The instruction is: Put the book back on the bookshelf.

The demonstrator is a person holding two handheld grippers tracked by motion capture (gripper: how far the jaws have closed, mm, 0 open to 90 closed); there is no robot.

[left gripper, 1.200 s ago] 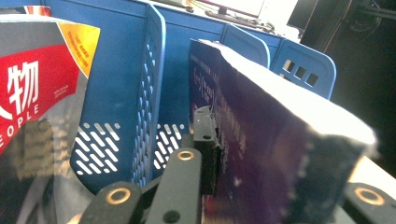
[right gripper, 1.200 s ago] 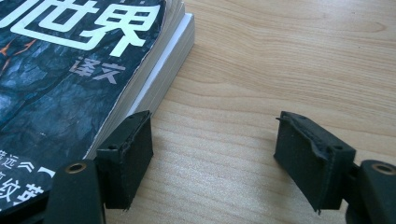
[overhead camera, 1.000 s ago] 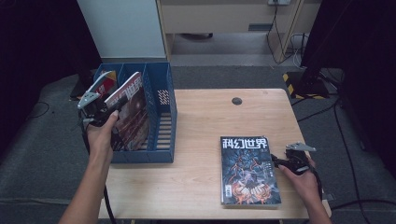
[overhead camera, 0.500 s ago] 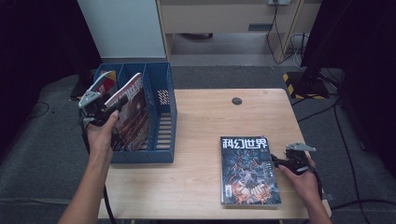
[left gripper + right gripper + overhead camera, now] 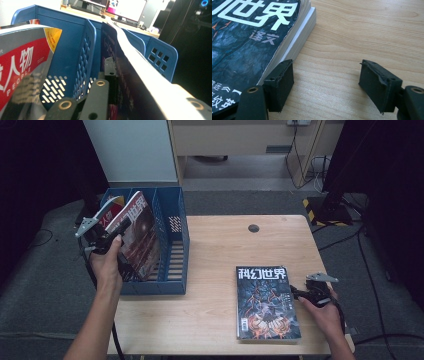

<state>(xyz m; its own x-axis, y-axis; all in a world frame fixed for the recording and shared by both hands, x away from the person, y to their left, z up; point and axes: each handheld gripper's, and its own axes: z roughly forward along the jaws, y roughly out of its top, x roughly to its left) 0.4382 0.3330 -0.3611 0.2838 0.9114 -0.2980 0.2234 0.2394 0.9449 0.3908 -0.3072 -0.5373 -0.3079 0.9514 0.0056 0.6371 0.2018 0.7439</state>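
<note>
Your left gripper point(image 5: 117, 234) is clamped on the dark upright magazine point(image 5: 137, 237) in the blue plastic file rack point(image 5: 175, 270) — its long edge points down into the rack's middle slot. Your right gripper point(image 5: 325, 82) gapes, holding nothing.

A magazine point(image 5: 137, 237) with a dark reddish cover stands tilted in the middle slot of the blue rack point(image 5: 176, 251), at the left of the high view, its top edge leaning left and rising above the rack's walls. In the left gripper view its dark cover point(image 5: 125, 82) and pale page edge run diagonally to the lower right. A second magazine point(image 5: 266, 302), dark blue with large white characters, lies flat, cover up, at lower right of the high view.
</note>
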